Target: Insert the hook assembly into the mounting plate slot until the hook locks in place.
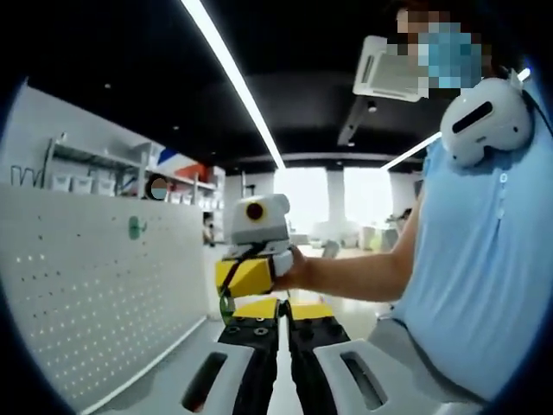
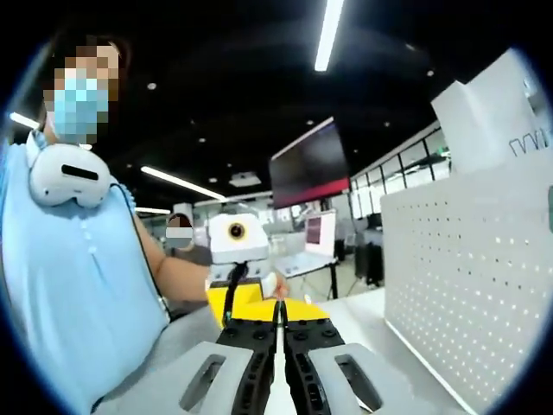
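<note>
In the left gripper view, a white perforated pegboard panel (image 1: 95, 294) stands upright on the left with a small green hook piece (image 1: 135, 227) fixed high on its face. To its right, the left gripper (image 1: 283, 322) rises with its black jaws pressed together and nothing between them. Beyond it the right gripper (image 1: 251, 275) faces back, held by a person in a light blue polo shirt (image 1: 484, 259). In the right gripper view, the person stands left, and the left gripper (image 2: 251, 303) shows beyond the right gripper (image 2: 282, 327), whose jaws meet on nothing. The pegboard panel (image 2: 467, 285) stands right on a white table (image 2: 363, 322).
</note>
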Demonstrator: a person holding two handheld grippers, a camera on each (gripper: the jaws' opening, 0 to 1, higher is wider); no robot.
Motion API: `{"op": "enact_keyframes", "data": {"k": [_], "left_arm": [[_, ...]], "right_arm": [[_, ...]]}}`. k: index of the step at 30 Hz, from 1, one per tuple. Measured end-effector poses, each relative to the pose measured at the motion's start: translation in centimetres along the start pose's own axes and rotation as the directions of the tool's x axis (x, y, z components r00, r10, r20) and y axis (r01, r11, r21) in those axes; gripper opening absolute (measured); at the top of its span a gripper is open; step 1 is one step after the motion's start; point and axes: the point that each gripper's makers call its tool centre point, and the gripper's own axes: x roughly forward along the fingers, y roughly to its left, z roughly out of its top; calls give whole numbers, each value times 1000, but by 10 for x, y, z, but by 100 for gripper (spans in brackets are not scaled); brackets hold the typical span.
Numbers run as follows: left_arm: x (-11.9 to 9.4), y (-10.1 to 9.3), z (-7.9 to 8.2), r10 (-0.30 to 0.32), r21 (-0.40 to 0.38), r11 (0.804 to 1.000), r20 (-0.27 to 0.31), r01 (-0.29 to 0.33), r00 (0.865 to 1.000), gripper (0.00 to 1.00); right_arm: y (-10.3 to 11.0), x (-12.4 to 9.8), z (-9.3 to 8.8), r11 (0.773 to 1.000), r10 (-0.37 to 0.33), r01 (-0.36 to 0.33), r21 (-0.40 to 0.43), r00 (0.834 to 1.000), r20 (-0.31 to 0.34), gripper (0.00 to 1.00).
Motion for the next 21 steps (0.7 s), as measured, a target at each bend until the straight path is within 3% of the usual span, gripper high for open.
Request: {"op": "enact_keyframes", "data": {"k": [8,21], "left_arm": [[2,1,-8,-10,-10,1000,-32,10,999,3],[4,3,-7,-10,-18,1000,-32,10,999,2]], "right_arm": [[-1,0,-11,999,-29,26,-30,996,-81,4],[-6,-5,-10,999,-43,42,-14,996,-73,0]]}}
